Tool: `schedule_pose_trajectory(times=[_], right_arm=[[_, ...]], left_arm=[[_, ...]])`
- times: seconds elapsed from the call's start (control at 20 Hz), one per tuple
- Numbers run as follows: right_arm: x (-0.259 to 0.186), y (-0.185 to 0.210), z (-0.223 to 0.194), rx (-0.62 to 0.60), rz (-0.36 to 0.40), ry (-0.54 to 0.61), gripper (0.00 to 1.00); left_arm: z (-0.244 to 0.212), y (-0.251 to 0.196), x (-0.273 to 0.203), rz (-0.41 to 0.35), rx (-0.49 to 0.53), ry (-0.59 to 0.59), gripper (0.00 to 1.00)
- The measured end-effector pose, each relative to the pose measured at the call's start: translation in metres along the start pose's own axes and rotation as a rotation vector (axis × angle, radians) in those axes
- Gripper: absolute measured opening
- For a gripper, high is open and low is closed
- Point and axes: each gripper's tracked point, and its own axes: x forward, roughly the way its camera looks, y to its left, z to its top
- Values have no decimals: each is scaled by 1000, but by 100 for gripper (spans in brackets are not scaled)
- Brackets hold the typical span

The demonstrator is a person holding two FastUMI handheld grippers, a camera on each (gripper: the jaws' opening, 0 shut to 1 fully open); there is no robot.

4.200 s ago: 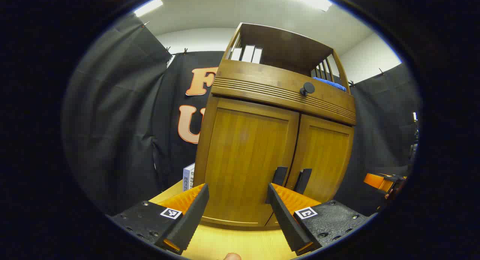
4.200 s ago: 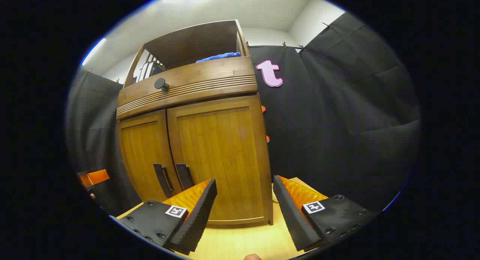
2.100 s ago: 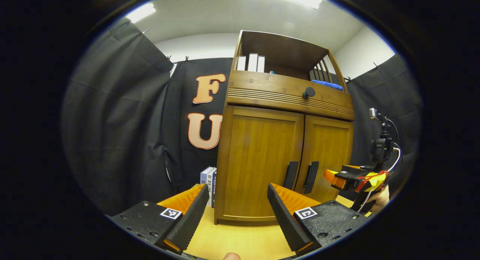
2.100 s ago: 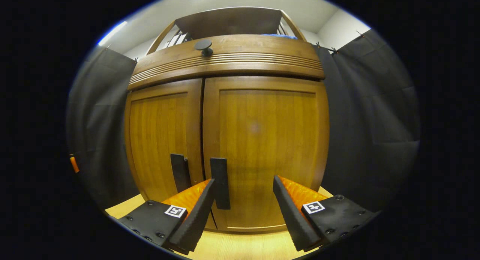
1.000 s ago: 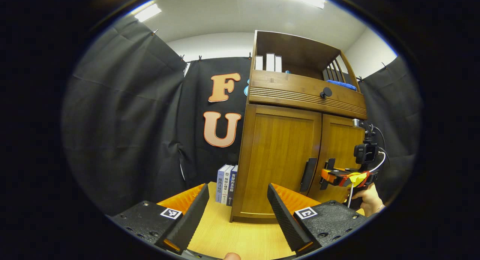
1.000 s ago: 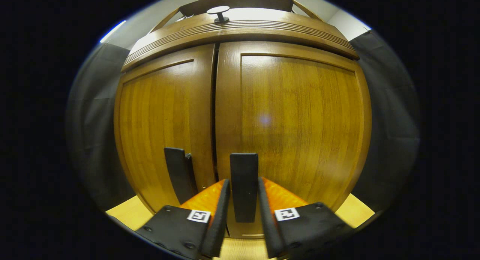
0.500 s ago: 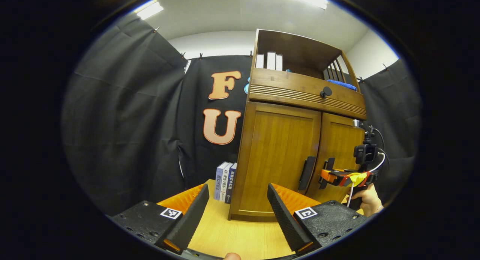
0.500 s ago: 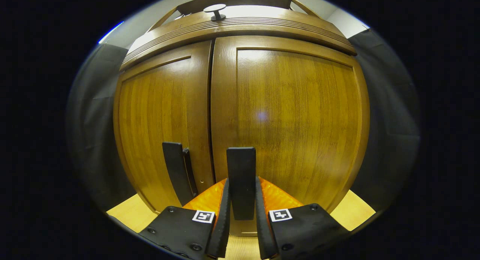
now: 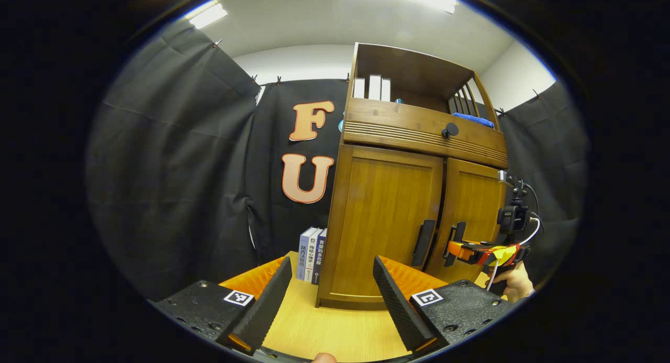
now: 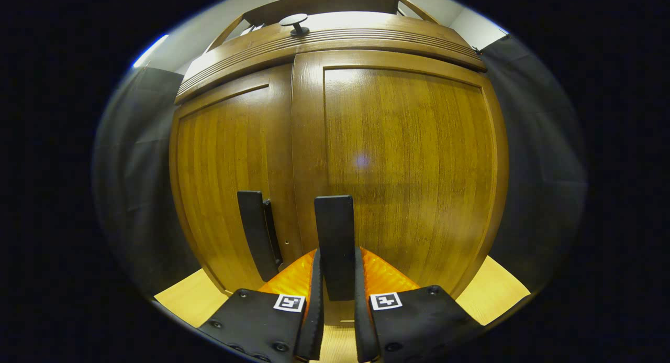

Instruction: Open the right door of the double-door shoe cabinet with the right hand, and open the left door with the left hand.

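Up top, books [image 9: 372, 87] in shoe cabinet [image 9: 387, 216]

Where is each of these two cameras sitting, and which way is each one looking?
Left gripper view: rides on the left tool, held back from the cabinet and facing it from the left; its open fingers show at the bottom, with the right tool and a hand farther off.
Right gripper view: rides on the right tool, close up and facing the right door; its fingers are clamped on the right door handle.
Shared: the cabinet, both doors, both handles and the drawer knob.
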Motion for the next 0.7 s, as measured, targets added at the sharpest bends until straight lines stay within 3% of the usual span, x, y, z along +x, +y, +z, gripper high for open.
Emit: schedule_pose_trajectory(times=[0.1,0.15,0.2,0.35,0.4,0.65,0.7], right_arm=[[-11,-1,-1,0,29,4,29],[-19,-3,-2,-2,39,5,36],[-25,-5,-2,0,44,5,29],[-42,-10,-3,-18,39,-2,33],[-44,-10,-3,-24,37,-4,28],[-54,-13,-5,0,35,-4,36],[-52,-12,-4,-3,29,-12,32]], left_arm=[[0,-2,1,-3,5,-2,95],[1,-2,2,-3,3,-2,94],[0,-4,1,-3,1,-1,94],[-4,-9,0,-11,-10,6,94],[-5,-10,-1,-16,-13,9,92],[-4,-19,-9,-43,-18,6,94],[-3,-19,-10,-45,-19,1,94]])
